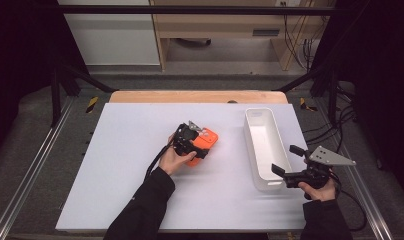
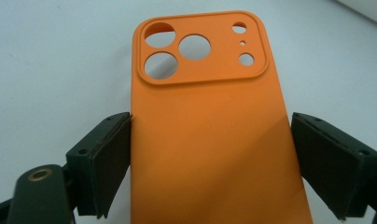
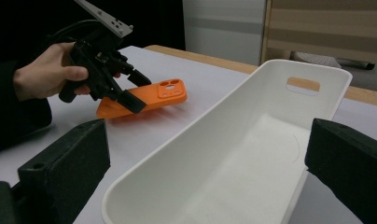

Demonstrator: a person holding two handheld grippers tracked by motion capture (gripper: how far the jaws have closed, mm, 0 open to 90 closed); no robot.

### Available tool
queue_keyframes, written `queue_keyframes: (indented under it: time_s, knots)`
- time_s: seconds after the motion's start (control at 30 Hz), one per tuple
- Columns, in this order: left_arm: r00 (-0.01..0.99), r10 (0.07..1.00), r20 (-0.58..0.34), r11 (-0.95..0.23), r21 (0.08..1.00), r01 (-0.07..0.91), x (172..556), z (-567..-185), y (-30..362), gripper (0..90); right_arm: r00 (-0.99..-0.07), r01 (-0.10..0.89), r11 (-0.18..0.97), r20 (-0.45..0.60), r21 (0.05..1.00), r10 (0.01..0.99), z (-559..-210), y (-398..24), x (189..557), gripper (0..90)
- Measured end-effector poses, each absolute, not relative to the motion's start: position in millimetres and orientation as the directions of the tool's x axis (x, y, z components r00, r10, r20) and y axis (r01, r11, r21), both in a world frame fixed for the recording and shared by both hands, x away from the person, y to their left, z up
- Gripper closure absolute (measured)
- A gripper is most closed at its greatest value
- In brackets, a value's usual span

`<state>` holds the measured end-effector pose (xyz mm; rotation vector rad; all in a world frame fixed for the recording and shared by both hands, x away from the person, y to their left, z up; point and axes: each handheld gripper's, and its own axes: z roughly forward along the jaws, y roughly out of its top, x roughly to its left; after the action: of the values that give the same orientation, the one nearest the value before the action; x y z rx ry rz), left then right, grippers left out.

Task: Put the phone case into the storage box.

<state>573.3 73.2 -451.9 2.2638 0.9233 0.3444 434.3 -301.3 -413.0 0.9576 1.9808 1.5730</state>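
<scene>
Looking down from the high view: white matte table (image 1: pixel 140 165) with a wooden strip along its far edge; left gripper (image 1: pixel 192 146) set over an orange phone case (image 1: pixel 206 142) near the table's middle, case largely hidden beneath hand and gripper; long white plastic bin (image 1: pixel 264 145) to the right, rounded corners, nothing in it; right gripper (image 1: pixel 285 162) at the bin's near end, jaws spread wide, holding nothing; no readable writing anywhere.

Left gripper view: smooth matte orange case (image 2: pixel 214 140) lying back-up on the table, raised camera panel with three large round holes and three small ones; black padded jaws flanking its long sides, left pad at the edge, right pad just apart; actual grip impossible to tell; near end cut off.

Right gripper view: own jaws wide apart, either side of the bin's (image 3: pixel 252 154) near end; slot handle in the far wall; beyond, the left gripper (image 3: pixel 130 91) astride the case (image 3: pixel 154 98).
</scene>
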Motion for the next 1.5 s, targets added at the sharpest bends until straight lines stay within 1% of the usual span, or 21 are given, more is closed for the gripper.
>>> queue_keyframes:
  time_s: [0.4, 0.97, 1.5]
  knots:
    - [0.737, 0.675, 0.010, -0.535, 0.694, 0.481, 559, -435, 82, 14.2, -0.668, 0.248, 0.118, 0.082, 0.962, 0.739, -413, -301, 434, 0.5]
    - [0.771, 0.636, 0.042, -0.543, 0.734, 0.408, 529, -415, 107, 14.1, -0.672, 0.248, 0.125, 0.078, 0.961, 0.736, -413, -300, 434, 0.5]
    - [0.785, 0.617, 0.058, -0.546, 0.749, 0.374, 504, -415, 133, 14.1, -0.679, 0.249, 0.137, 0.072, 0.959, 0.731, -414, -298, 434, 0.5]
